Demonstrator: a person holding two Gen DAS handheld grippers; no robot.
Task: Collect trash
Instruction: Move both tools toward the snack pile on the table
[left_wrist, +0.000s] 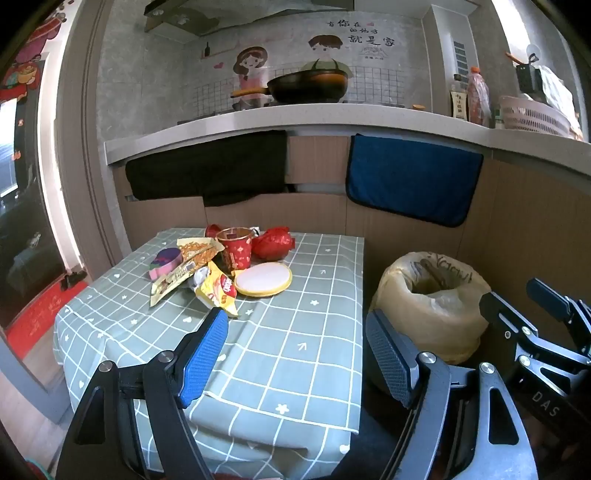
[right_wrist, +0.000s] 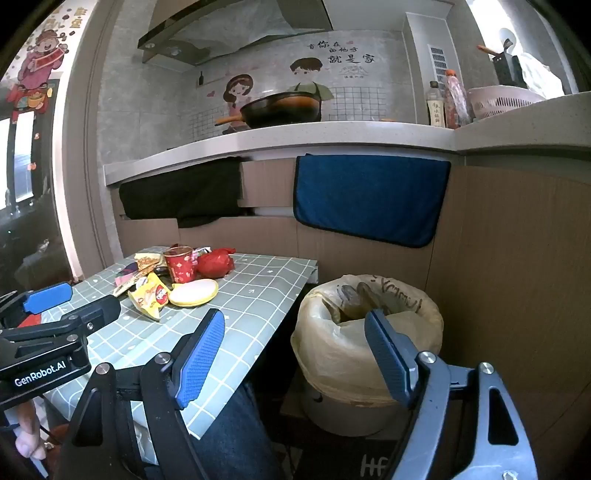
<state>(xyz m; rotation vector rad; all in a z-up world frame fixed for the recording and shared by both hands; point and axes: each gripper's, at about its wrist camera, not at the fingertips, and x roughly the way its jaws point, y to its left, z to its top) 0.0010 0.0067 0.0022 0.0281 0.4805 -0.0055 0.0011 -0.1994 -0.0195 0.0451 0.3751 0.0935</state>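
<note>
One bench (left_wrist: 295, 332) is filling the frame's centre, one lined bin (left_wrist: 432, 295) sitting right of its edge. One trash pile (left_wrist: 221, 266) is lying at upper left: one red cup (left_wrist: 236, 251), one round lid (left_wrist: 263, 281), several wrappers. Both the left hand-held gripper (left_wrist: 295, 354) and right hand-held gripper (right_wrist: 295, 354) are gaping empty, well below the pile, bare cloth lying between.

My left gripper (left_wrist: 297, 356) & right gripper (right_wrist: 295, 354): black frames w/ silver screws, blue ribbed pads (left_wrist: 203, 360). White "GenRobot.AI" lettering on one. I'm in dark blue trousers (right_wrist: 236, 435).
</note>
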